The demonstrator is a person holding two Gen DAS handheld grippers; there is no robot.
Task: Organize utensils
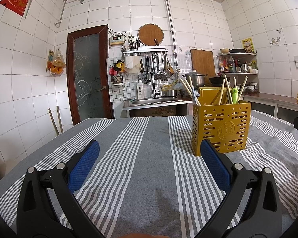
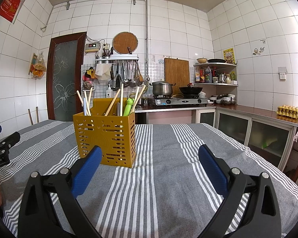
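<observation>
A yellow perforated utensil holder [image 1: 221,127] stands upright on the striped tablecloth [image 1: 145,158]. It holds several wooden chopsticks [image 1: 188,90] and a green frog-topped utensil [image 1: 234,95]. My left gripper [image 1: 150,148] is open and empty, with the holder just beyond its right finger. In the right wrist view the holder [image 2: 105,136] stands ahead to the left, with chopsticks [image 2: 114,103] and the green utensil [image 2: 128,106] in it. My right gripper [image 2: 149,154] is open and empty, its left finger in front of the holder. The left gripper's body [image 2: 2,148] shows at the left edge.
The table is covered by a grey and white striped cloth [image 2: 168,168]. Behind it are a sink [image 1: 155,101], a stove with a pot [image 2: 162,88] and a wok [image 2: 190,90], a counter with an egg tray [image 2: 288,111], and a glass door [image 1: 87,77].
</observation>
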